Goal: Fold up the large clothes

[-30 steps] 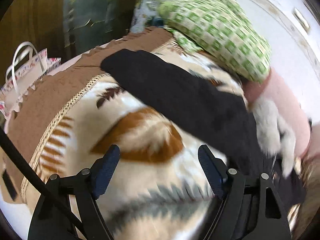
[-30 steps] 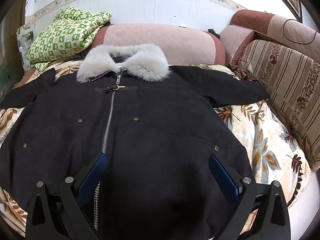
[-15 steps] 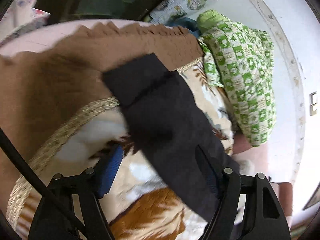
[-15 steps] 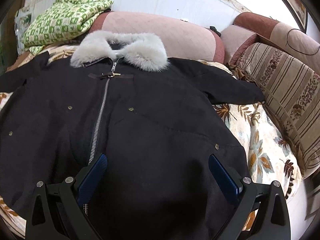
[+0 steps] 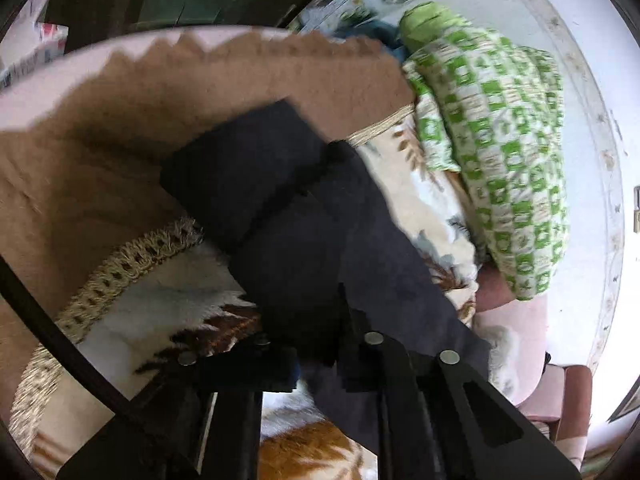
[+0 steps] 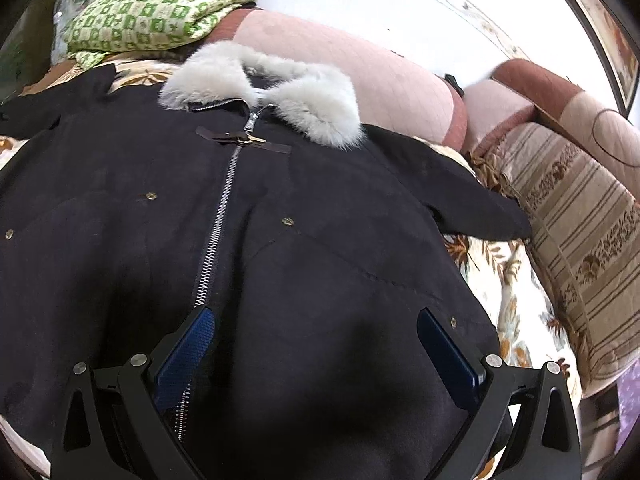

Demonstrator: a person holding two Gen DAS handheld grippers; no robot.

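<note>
A: Item, black coat [image 6: 304, 248]?
B: Spread flat on leaf-print blanket [image 6: 504, 292]. Left gripper [image 5: 316, 344] has just closed, apparently clamping its sleeve [image 5: 288, 216]; right gripper [image 6: 316, 344] spread wide above the front.

Both fisheye views bent strongly toward dark, vignetted corners. The left wrist picture was smeared by motion blur, worst at upper left, with the white wall [image 5: 592, 92] at right blown out. The right wrist picture was sharper, evenly daylit; the dark coat [image 6: 280, 240] swallowed detail at lower centre.
</note>
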